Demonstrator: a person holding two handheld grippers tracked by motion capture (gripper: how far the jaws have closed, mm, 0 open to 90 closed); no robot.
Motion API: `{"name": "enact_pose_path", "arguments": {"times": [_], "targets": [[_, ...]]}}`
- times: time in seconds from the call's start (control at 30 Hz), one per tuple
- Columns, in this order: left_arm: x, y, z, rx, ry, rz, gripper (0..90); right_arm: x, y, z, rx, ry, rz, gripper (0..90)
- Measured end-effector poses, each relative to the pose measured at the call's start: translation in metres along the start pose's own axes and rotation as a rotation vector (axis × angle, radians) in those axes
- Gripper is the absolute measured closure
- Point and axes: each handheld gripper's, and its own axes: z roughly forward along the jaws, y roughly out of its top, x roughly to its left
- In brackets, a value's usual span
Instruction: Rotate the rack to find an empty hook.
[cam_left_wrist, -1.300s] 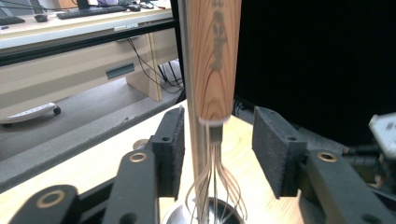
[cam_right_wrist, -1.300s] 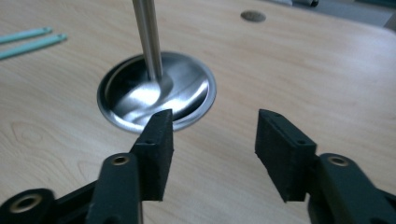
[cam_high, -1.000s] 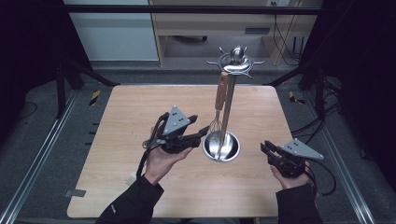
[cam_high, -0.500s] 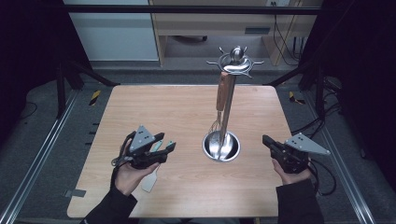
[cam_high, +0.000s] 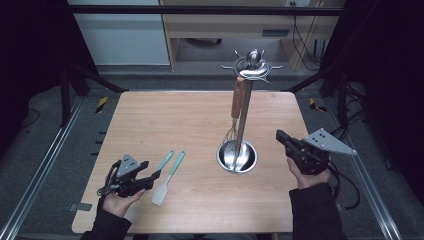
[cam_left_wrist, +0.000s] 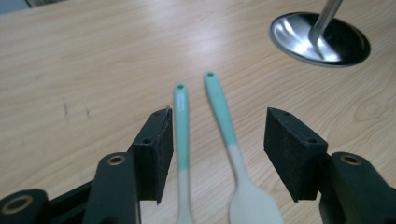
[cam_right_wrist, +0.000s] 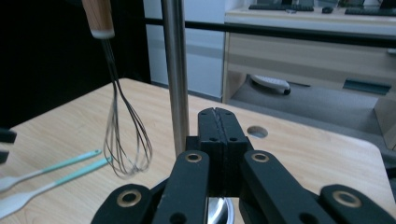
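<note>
Two utensils with teal handles and white heads lie side by side on the wooden table (cam_high: 200, 115) at the near left, one (cam_high: 165, 161) a little left of the other (cam_high: 175, 164). My left gripper (cam_high: 150, 175) rests low over their head ends. In the left gripper view both handles (cam_left_wrist: 181, 126) (cam_left_wrist: 223, 112) lie between its jaws, which have just been opening; the pads (cam_left_wrist: 292, 149) do not press on them. My right gripper (cam_high: 281, 136) hovers right of the steel stand (cam_high: 243, 125), shut on nothing (cam_right_wrist: 219, 116). A whisk (cam_high: 236, 102) hangs from the stand.
The stand's round steel base (cam_high: 237, 157) sits at the middle right of the table, its hooked top (cam_high: 252, 65) high above. The whisk's wires (cam_right_wrist: 122, 140) hang just left of the pole (cam_right_wrist: 176, 70). A cabinet and a desk stand beyond the far edge.
My left gripper has swung from beside the stand to the near left and come down to the table. The utensils it carried now lie on the wood. The right gripper has risen a little.
</note>
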Motion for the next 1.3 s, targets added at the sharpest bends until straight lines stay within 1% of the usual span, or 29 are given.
{"name": "enact_pose_path", "arguments": {"times": [0.03, 0.07, 0.1, 0.17, 0.2, 0.27, 0.3, 0.37, 0.43, 0.47, 0.5, 0.57, 0.6, 0.67, 0.73, 0.77, 0.8, 0.83, 0.87, 0.9, 0.93, 0.97, 1.03, 1.07, 1.1, 1.13, 1.17, 1.2, 1.3], "targets": [[0.002, -0.004, 0.0, 0.008, 0.005, -0.016, 42.2, 0.001, 0.003, 0.0, -0.004, 0.002, 0.002, 90.0], [0.002, -0.004, 0.0, 0.008, 0.005, -0.016, 42.2, 0.001, 0.003, 0.0, -0.004, 0.002, 0.002, 90.0], [0.005, -0.011, -0.001, 0.037, 0.019, -0.032, 42.2, 0.004, 0.011, 0.001, -0.018, 0.006, -0.004, 90.0], [0.007, -0.014, -0.001, 0.054, 0.027, -0.046, 42.6, 0.005, 0.016, 0.003, -0.029, 0.012, -0.011, 90.0], [0.007, -0.014, -0.001, 0.054, 0.027, -0.046, 42.9, 0.005, 0.016, 0.003, -0.029, 0.012, -0.011, 90.0], [0.008, -0.018, -0.002, 0.063, 0.021, -0.066, 43.4, 0.008, 0.022, 0.004, -0.048, 0.019, -0.009, 90.0], [0.009, -0.018, -0.003, 0.064, 0.02, -0.066, 43.6, 0.009, 0.027, 0.006, -0.058, 0.02, -0.01, 90.0], [0.009, -0.018, -0.003, 0.062, 0.021, -0.062, 43.8, 0.01, 0.029, 0.006, -0.063, 0.021, -0.009, 90.0], [0.011, -0.018, -0.003, 0.064, 0.027, -0.058, 44.9, 0.011, 0.038, 0.008, -0.079, 0.019, -0.009, 90.0], [0.011, -0.018, -0.003, 0.064, 0.027, -0.058, 45.0, 0.011, 0.038, 0.008, -0.079, 0.019, -0.009, 90.0], [0.012, -0.019, -0.002, 0.074, 0.03, -0.064, 45.1, 0.011, 0.045, 0.009, -0.089, 0.017, -0.01, 90.0], [0.013, -0.019, -0.002, 0.079, 0.038, -0.064, 45.1, 0.011, 0.052, 0.01, -0.097, 0.012, -0.013, 90.0], [0.013, -0.019, -0.002, 0.079, 0.038, -0.064, 45.2, 0.011, 0.052, 0.01, -0.097, 0.012, -0.013, 90.0], [0.016, -0.019, -0.002, 0.085, 0.045, -0.062, 45.4, 0.012, 0.063, 0.01, -0.117, 0.005, -0.017, 90.0], [0.018, -0.019, -0.001, 0.096, 0.05, -0.062, 45.6, 0.012, 0.07, 0.01, -0.127, -0.003, -0.023, 90.0], [0.018, -0.019, -0.001, 0.096, 0.05, -0.062, 45.7, 0.012, 0.07, 0.01, -0.127, -0.003, -0.023, 90.0], [0.019, -0.02, 0.0, 0.102, 0.046, -0.059, 45.7, 0.012, 0.074, 0.01, -0.131, -0.006, -0.022, 90.0], [0.02, -0.02, 0.0, 0.109, 0.049, -0.058, 46.1, 0.012, 0.082, 0.011, -0.143, -0.01, -0.027, 90.0], [0.02, -0.02, 0.0, 0.109, 0.049, -0.058, 46.2, 0.012, 0.082, 0.011, -0.143, -0.01, -0.027, 90.0], [0.021, -0.02, 0.0, 0.108, 0.041, -0.05, 46.1, 0.013, 0.089, 0.01, -0.158, -0.007, -0.028, 90.0], [0.021, -0.02, 0.0, 0.108, 0.041, -0.05, 46.2, 0.013, 0.089, 0.01, -0.158, -0.007, -0.028, 90.0], [0.021, -0.02, 0.0, 0.099, 0.048, -0.036, 46.3, 0.013, 0.095, 0.009, -0.172, -0.009, -0.029, 90.0], [0.022, -0.02, 0.0, 0.094, 0.046, -0.033, 46.3, 0.013, 0.097, 0.009, -0.176, -0.011, -0.03, 90.0], [0.022, -0.02, 0.0, 0.083, 0.047, -0.027, 46.3, 0.013, 0.103, 0.009, -0.18, -0.018, -0.037, 90.0], [0.022, -0.02, 0.0, 0.083, 0.047, -0.027, 46.2, 0.014, 0.106, 0.009, -0.182, -0.018, -0.038, 90.0], [0.022, -0.02, 0.0, 0.069, 0.038, -0.027, 46.3, 0.014, 0.109, 0.008, -0.186, -0.02, -0.042, 90.0], [0.022, -0.02, -0.001, 0.066, 0.031, -0.028, 46.7, 0.014, 0.111, 0.008, -0.189, -0.02, -0.045, 90.0], [0.022, -0.02, -0.001, 0.066, 0.031, -0.028, 47.0, 0.015, 0.113, 0.008, -0.191, -0.018, -0.048, 90.0], [0.022, -0.019, 0.0, 0.08, 0.026, -0.045, 48.0, 0.017, 0.117, 0.008, -0.194, -0.013, -0.059, 90.0]]}}
